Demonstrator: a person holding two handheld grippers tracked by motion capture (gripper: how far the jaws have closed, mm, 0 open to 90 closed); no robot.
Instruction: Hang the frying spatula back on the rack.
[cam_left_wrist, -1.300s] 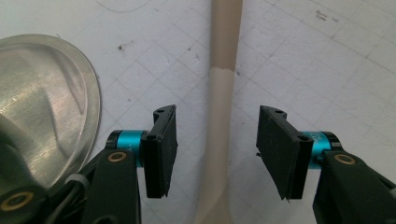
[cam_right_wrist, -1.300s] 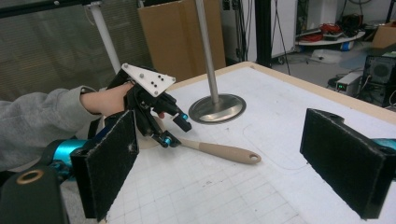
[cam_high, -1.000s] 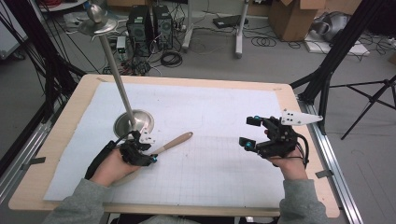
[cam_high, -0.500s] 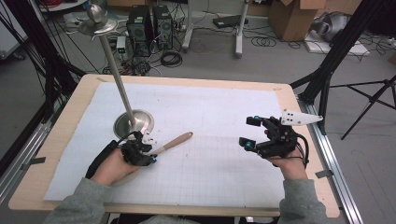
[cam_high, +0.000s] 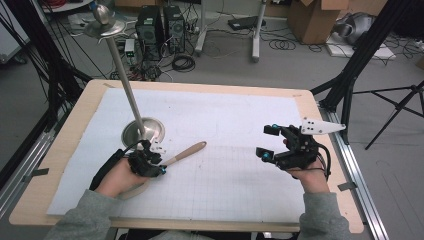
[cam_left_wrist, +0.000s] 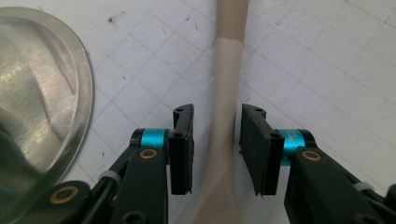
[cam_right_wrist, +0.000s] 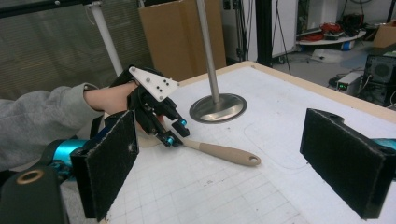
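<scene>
spatula (cam_high: 182, 152) lies flat on counter (cam_high: 65, 150) just beside stand base (cam_high: 143, 131) | left gripper (cam_left_wrist: 215, 140) jaws closing round its neck, pads not yet pressing | right gripper (cam_right_wrist: 233, 158) wide, holding nothing | judged light, stiff, smooth: grip neck squarely

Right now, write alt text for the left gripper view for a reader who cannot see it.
The left tongs straddle a beige utensil handle lying on the white gridded mat, their black jaws having just been closing, small gaps still showing on both sides. A shiny round metal base sits at the left.
</scene>
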